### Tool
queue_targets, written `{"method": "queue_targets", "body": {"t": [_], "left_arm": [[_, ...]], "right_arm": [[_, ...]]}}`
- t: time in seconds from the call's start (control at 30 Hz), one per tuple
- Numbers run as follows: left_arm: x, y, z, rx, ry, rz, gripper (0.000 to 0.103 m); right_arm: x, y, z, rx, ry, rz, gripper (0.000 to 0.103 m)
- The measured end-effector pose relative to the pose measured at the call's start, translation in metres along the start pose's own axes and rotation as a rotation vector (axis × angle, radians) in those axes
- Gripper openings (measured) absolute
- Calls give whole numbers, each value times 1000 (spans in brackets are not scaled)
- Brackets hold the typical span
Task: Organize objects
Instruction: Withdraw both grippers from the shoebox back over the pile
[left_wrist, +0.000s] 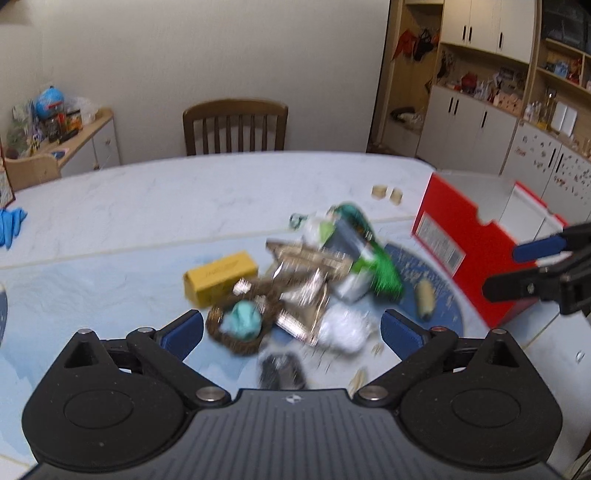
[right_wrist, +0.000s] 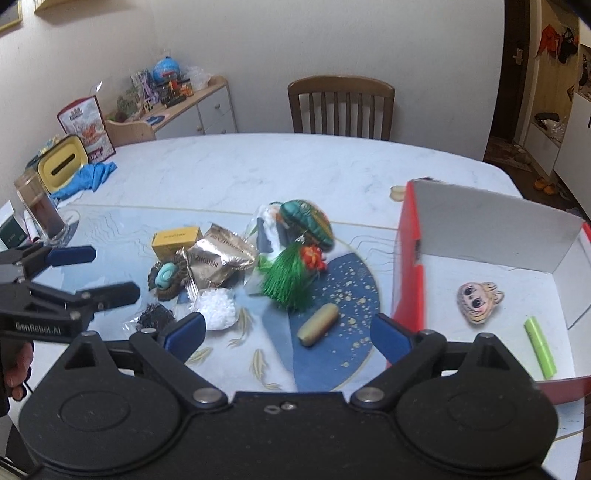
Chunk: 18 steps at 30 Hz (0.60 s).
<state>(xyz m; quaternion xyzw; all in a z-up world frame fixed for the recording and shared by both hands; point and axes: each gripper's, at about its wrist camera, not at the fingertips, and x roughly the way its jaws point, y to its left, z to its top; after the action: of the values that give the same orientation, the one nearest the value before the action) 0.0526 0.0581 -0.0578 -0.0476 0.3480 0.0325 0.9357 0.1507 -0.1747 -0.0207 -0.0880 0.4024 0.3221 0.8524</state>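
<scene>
A pile lies on the table: a yellow box (right_wrist: 176, 239), a gold foil packet (right_wrist: 218, 260), a brown wreath with a teal piece (right_wrist: 167, 277), a white lump (right_wrist: 217, 309), a dark packet (right_wrist: 153, 316), a green tassel ornament (right_wrist: 291, 280) and a tan cylinder (right_wrist: 318, 324). My left gripper (left_wrist: 291, 330) is open and empty, above the wreath (left_wrist: 238, 325). My right gripper (right_wrist: 288, 332) is open and empty, over the tan cylinder. A red box (right_wrist: 413, 258) at the right holds a cartoon-face piece (right_wrist: 478, 301) and a green tube (right_wrist: 540, 346).
A blue glove (right_wrist: 88, 179), a yellow container (right_wrist: 62, 164) and a glass jar (right_wrist: 42, 210) stand at the table's far left. Two small wooden blocks (left_wrist: 386, 194) lie behind the pile. A wooden chair (right_wrist: 340, 107) stands at the far side. Cabinets line the right wall (left_wrist: 480, 122).
</scene>
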Motion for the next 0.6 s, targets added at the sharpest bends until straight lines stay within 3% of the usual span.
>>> {"method": "queue_targets", "body": {"t": [0.27,0.6], "left_arm": [[17,5,-26,14,40,9,103],[44,8,-38,1,95,31,103]], "right_arm": [[33,14,-4,-34,46,-42,92],[79,15,-5,-46,125,-106,80]]}}
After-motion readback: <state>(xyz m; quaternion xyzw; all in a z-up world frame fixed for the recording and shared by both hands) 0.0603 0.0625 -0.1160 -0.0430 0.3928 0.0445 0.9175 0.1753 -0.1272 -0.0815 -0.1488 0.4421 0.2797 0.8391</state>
